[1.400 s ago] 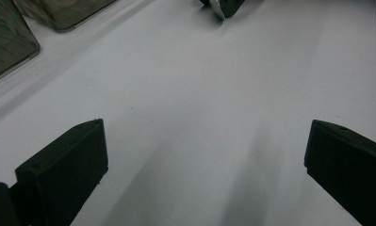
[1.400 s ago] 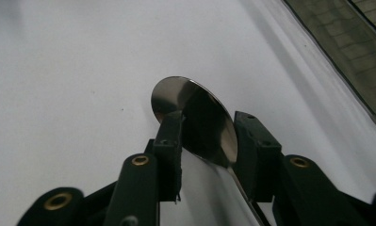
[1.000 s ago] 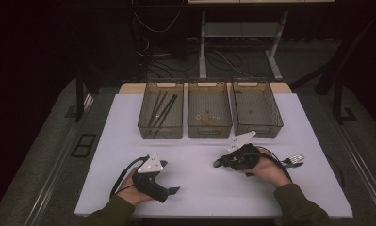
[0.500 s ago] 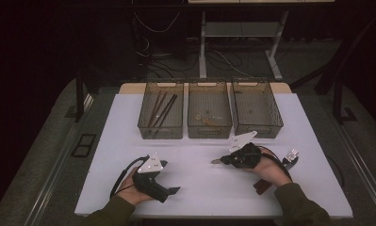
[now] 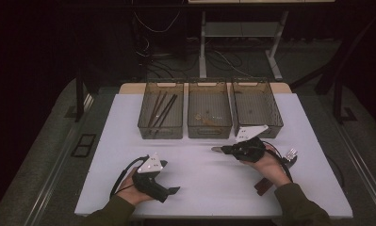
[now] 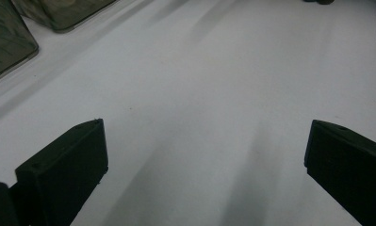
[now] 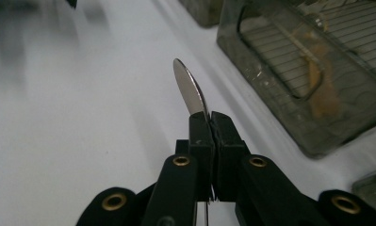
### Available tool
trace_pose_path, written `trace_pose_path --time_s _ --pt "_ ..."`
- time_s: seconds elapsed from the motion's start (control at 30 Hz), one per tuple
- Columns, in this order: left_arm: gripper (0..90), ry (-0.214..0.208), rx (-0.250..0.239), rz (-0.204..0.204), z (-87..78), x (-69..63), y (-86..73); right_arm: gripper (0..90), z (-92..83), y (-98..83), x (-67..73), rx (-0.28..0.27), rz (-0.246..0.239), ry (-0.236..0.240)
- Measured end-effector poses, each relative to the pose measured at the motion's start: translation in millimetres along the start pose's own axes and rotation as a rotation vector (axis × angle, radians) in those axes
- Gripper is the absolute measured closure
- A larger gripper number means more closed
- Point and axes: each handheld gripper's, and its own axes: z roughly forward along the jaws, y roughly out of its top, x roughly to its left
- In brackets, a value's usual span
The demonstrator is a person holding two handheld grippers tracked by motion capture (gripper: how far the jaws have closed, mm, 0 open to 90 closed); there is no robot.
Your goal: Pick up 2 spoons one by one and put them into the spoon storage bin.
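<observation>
My right gripper is shut on a flat silver utensil, and its rounded end sticks out beyond the pads. In the high view that silver tip points left, just above the white table, in front of the middle bin. My left gripper rests at the front left of the table. Its jaws stand wide open over bare white surface, with nothing between them.
Three smoky translucent bins stand in a row at the back: the left bin holds dark chopsticks, while the right bin looks bare. A silver fork lies right of my right hand, and a small dark piece lies near that wrist.
The right hand has shifted slightly with the utensil in its jaws, and the fork beside it now shows more clearly. The left gripper has stayed put.
</observation>
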Motion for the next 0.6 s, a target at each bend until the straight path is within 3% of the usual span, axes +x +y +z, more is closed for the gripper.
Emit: trace_pose_path --time_s 0.17,0.6 --pt "0.0 0.0 0.0 0.001 0.1 -0.1 0.1 88.4 -8.8 2.7 -3.0 -0.068 0.044 -0.007" --pt "0.0 0.001 -0.001 -0.002 0.1 0.3 0.1 88.3 -16.5 18.8 -6.6 -0.131 0.114 -0.075"
